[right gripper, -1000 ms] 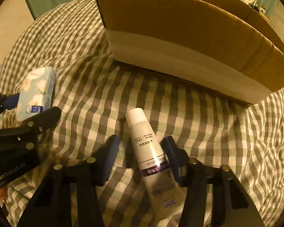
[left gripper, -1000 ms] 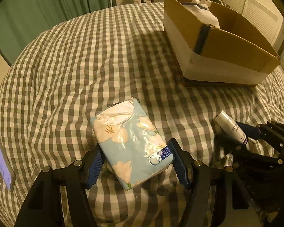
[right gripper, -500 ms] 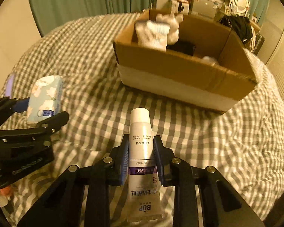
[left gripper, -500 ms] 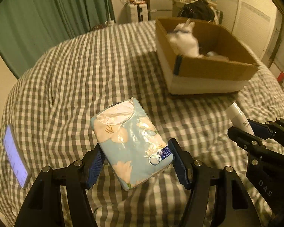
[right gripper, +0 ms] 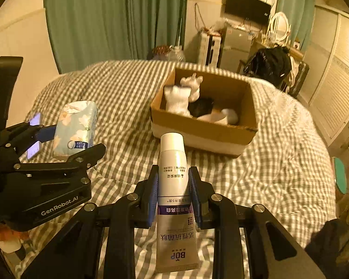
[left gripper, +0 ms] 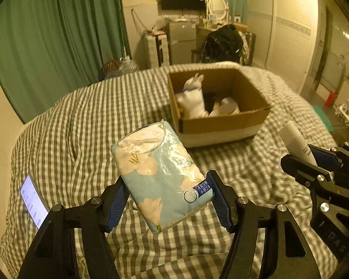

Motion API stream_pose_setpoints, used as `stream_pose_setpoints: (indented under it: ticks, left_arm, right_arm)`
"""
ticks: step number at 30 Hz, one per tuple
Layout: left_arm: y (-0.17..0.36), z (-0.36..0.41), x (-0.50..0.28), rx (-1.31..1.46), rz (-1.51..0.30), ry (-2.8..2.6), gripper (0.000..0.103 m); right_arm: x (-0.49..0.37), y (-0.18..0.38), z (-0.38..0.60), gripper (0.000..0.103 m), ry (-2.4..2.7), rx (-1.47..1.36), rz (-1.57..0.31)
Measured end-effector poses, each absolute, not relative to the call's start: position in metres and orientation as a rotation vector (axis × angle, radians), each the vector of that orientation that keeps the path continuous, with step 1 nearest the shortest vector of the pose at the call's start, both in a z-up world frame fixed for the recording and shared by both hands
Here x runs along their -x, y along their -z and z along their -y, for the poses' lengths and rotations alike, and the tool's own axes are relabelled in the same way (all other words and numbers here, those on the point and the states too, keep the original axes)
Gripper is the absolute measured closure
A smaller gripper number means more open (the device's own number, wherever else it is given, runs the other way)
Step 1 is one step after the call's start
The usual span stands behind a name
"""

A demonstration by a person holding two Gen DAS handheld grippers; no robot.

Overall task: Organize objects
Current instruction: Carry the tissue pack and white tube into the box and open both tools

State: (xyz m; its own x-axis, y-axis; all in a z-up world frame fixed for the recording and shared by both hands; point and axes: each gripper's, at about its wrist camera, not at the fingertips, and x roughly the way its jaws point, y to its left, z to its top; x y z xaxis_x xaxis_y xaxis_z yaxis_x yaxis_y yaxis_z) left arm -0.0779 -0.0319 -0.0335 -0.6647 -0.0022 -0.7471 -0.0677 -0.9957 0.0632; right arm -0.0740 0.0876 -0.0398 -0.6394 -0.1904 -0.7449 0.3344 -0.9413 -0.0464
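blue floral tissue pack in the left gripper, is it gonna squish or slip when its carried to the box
The blue floral plastic-wrapped tissue pack is probably soft: its sides bulge between the left gripper pads, so expect some squish. The glossy crinkled wrap looks fairly slippery. It juts well past the fingers without sagging, so it is likely light.

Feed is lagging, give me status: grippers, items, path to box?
Left gripper shut on tissue pack. Right gripper shut on tube. Both lifted. Box ahead, nothing between.

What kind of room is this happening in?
Most likely a bedroom: a bed with a checked cover, green curtains and a dressing table with a round mirror at the back.
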Motion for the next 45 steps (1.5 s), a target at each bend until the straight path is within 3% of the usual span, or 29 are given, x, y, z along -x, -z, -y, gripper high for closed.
stream_pose_setpoints:
  ticks: [15, 24, 35, 45]
  left_arm:
    - [-0.037, 0.005, 0.118, 1.081, -0.220, -2.839, 0.036]
    - [-0.040, -0.015, 0.183, 1.049, -0.248, -2.808, 0.036]
    - [0.005, -0.029, 0.268, 1.133, -0.269, -2.765, 0.036]
    - [0.063, -0.035, 0.318, 1.214, -0.247, -2.708, 0.036]
  right_arm:
    - [0.076, -0.048, -0.113, 0.079, 2.709, -0.955, -0.231]
    - [0.127, -0.069, -0.125, 0.079, 2.736, -0.947, -0.248]
    - [0.228, -0.041, -0.126, 0.079, 2.711, -1.028, -0.234]
    - [0.319, 0.021, -0.132, 0.079, 2.659, -1.156, -0.192]
